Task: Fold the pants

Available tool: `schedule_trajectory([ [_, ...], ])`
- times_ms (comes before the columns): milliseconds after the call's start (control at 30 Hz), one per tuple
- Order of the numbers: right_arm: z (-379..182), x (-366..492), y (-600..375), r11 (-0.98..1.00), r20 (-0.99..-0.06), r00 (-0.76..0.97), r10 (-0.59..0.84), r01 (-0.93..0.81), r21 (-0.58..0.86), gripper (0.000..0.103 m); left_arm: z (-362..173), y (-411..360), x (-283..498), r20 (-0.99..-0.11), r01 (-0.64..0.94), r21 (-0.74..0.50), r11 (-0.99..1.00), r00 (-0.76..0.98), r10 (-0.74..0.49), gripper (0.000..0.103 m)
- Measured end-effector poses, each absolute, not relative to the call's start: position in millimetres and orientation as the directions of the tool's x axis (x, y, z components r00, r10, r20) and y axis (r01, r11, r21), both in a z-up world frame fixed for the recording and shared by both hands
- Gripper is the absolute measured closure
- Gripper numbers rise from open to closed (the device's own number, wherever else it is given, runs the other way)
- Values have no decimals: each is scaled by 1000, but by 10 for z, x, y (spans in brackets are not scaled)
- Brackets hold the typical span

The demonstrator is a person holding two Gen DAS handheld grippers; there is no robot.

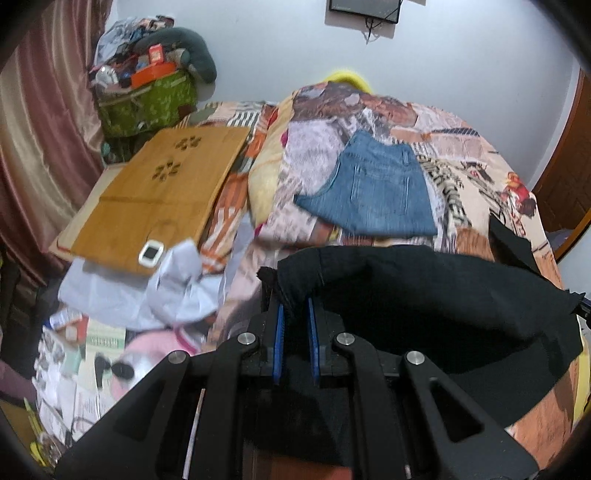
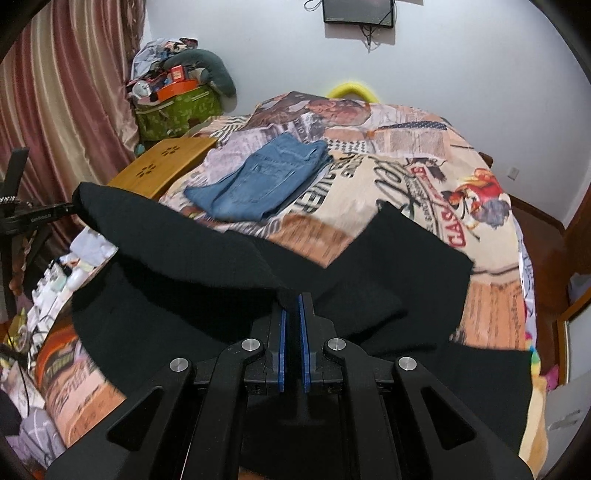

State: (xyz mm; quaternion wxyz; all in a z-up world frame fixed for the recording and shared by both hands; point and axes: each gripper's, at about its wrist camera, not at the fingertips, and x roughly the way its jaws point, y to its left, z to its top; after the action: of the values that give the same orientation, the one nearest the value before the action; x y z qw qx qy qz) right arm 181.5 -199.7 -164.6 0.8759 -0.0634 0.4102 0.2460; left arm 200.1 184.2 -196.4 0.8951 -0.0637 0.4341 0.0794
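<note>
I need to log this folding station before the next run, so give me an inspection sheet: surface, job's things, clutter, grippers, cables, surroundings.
Surface: bed with a printed patchwork bedspread, rumpled on its left side.
Job's things: black pants lifted and stretched between both grippers; folded blue jeans lying flat further up the bed.
Clutter: bamboo lap tray with a white device on it; white cloth; an overfilled green bag.
Grippers: left hand-held gripper shut on a bunched edge of the pants; right hand-held gripper shut on the pants.
Cables: wires hanging under the wall-mounted screen.
Surroundings: pink curtain, white wall, wooden door frame at right.
</note>
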Motion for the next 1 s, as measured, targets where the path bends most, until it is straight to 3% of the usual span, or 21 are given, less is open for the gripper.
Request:
schedule_trajectory([
  [133,-1747,1620,-1955,867,-761,527,378,-490,91,97,-2149,1850,1767,-809,-220,-58,974,581,84,92],
  [200,-1813,1553,-1942,867,-771,515,376,-488,97,97,-2255,1871,1661,-822,-238,-61,969,563,86,98],
  [433,-1979,1382,-1899,874,-799,488,353,-476,95,97,-2618,2079,1362,-871,-328,-130,936,489,50,98],
  [633,-1949,1302,-1942,875,-809,482,335,-477,78,95,-2537,2084,1261,-866,-340,-107,934,493,80,96],
  [733,-1875,1278,-1996,878,-811,483,330,-472,76,88,-2402,2038,1304,-856,-324,-103,940,511,82,85],
  [800,-1803,1273,-2081,886,-802,499,327,-458,77,78,-2300,1986,1351,-845,-311,-97,945,528,87,69],
  [867,-1731,1271,-2141,895,-789,523,323,-439,76,62,-2183,1912,1400,-829,-296,-86,951,551,97,57],
  [1000,-1559,1339,-2242,907,-759,563,327,-413,84,54,-1962,1752,1542,-801,-265,-73,962,591,102,32],
])
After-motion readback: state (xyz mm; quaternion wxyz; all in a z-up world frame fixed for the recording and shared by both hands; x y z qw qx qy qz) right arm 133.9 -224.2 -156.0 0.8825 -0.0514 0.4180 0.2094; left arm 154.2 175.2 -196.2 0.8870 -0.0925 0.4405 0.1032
